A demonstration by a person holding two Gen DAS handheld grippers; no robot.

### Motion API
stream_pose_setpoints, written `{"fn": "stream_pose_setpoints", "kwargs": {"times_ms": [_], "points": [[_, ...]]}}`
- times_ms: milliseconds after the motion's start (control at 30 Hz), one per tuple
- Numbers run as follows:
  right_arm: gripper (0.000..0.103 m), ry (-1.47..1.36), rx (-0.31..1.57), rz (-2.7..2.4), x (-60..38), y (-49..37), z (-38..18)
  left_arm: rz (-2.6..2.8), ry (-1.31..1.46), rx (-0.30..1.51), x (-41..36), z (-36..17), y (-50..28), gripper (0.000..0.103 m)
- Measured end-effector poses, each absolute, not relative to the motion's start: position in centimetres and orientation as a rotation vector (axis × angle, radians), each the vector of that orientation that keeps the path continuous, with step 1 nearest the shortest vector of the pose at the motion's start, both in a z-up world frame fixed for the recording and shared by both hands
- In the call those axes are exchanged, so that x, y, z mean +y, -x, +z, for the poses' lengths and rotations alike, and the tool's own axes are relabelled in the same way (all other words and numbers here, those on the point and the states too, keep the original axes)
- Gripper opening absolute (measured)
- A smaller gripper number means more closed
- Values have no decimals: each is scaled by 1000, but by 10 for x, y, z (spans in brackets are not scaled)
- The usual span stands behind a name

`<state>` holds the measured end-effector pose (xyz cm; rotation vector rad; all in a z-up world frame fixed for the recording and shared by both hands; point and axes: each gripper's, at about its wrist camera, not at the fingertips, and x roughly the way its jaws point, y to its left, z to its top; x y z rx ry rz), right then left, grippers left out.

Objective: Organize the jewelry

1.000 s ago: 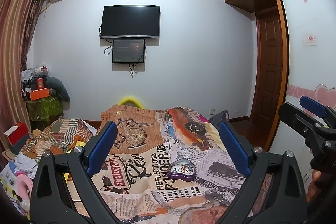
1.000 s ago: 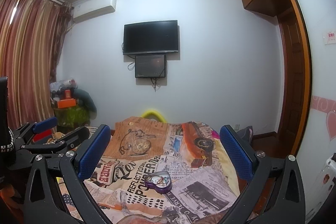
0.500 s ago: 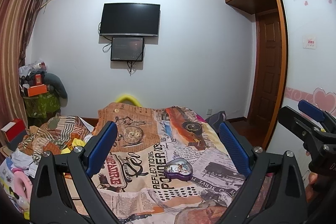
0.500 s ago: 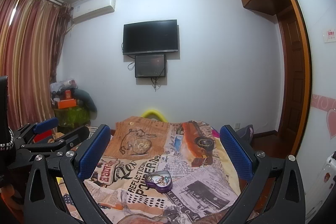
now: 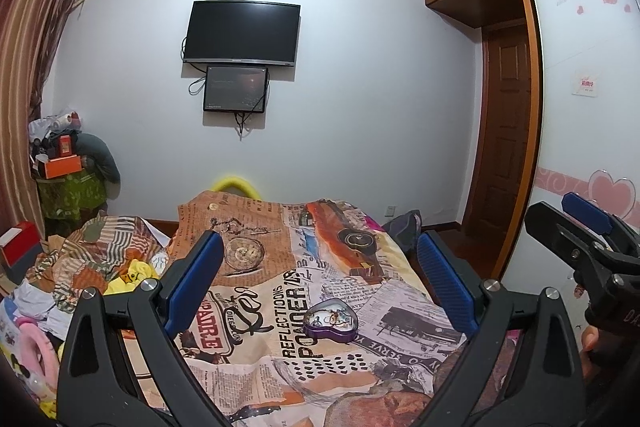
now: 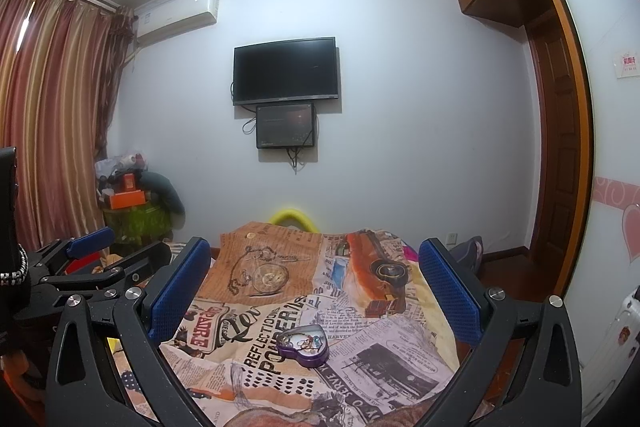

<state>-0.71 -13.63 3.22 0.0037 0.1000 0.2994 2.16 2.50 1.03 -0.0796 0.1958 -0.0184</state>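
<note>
Both hand-held grippers, left (image 5: 316, 283) and right (image 6: 312, 291), are held wide and empty. Little has changed over the last second: only a slight drift is seen, so sorting is judged not yet begun. A purple heart-shaped tin (image 5: 330, 323) (image 6: 305, 345), open and holding tangled jewelry, lies lower centre on the bed (image 5: 256, 355).

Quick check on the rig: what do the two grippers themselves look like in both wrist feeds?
Both match. The left gripper has matte black, triangular cut-out arms with silver round bolts and long blue pads with a fine textured surface. The right gripper is the same: black frame, silver bolts, blue dimpled pads. White lettering, too cut off to read, shows on the right gripper's body at the left view's edge.
</note>
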Motion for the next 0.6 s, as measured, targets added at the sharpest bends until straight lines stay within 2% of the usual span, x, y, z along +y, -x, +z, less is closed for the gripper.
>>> {"fn": "stream_pose_setpoints", "kwargs": {"times_ms": [600], "points": [[103,-12,126,296,-133,3,31,-27,76,224,26,3,-32,98]]}}
